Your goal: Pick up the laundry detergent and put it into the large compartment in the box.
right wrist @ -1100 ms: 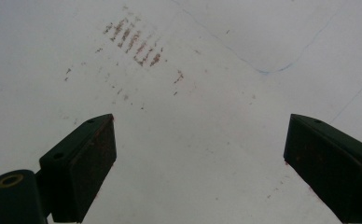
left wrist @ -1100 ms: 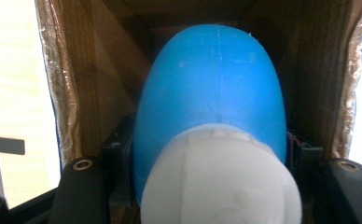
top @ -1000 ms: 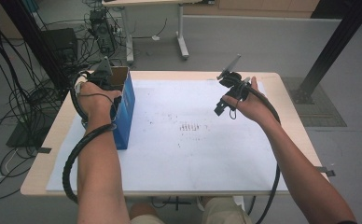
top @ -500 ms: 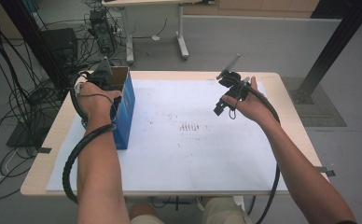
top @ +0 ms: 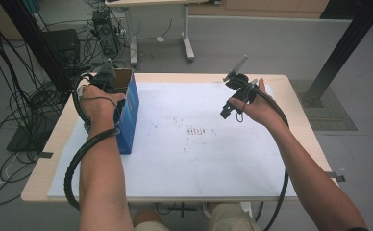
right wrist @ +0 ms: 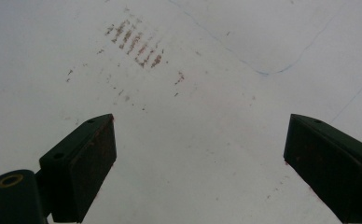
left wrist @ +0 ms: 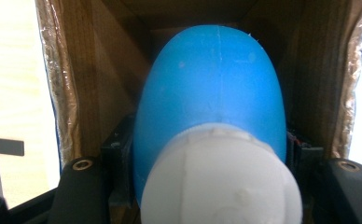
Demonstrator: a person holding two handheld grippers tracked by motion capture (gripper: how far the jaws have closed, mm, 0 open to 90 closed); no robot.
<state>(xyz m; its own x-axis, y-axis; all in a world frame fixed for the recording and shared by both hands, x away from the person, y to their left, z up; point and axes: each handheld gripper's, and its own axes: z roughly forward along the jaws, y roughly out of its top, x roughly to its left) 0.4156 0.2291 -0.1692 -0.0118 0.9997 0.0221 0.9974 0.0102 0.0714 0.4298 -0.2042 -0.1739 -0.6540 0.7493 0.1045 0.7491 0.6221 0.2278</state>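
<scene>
Blue-and-white bottle gripped by left tongs inside cardboard box, right tongs open above white sheet

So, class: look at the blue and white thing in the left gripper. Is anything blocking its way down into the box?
Nothing visible. The left gripper holds the blue and white thing already inside the open box, between its cardboard walls. The part of the box beyond it is dark and shows nothing in the path.
</scene>
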